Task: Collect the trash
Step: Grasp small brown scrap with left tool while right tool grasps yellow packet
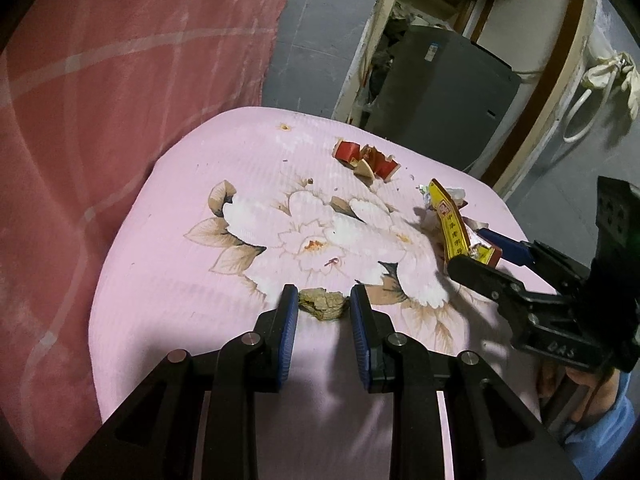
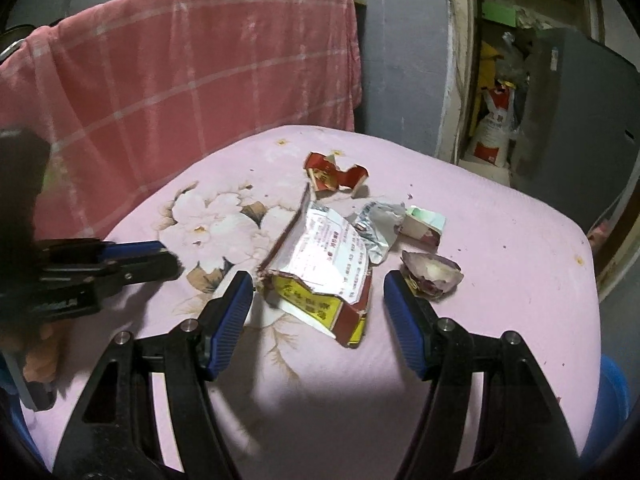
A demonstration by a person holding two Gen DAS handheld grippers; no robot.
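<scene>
A pink flowered cushion carries scattered trash. My left gripper is open, its pads on either side of a small brown crumpled scrap at their tips. My right gripper is open wide around a torn yellow and red carton; the same carton shows in the left wrist view. A torn red box lies farther back, also in the left wrist view. Crumpled foil, a green-white scrap and a purple onion skin lie right of the carton.
A pink checked towel hangs behind the cushion. A grey box and cluttered shelves stand beyond the far right edge. A blue object sits low on the right. The left gripper also shows in the right wrist view.
</scene>
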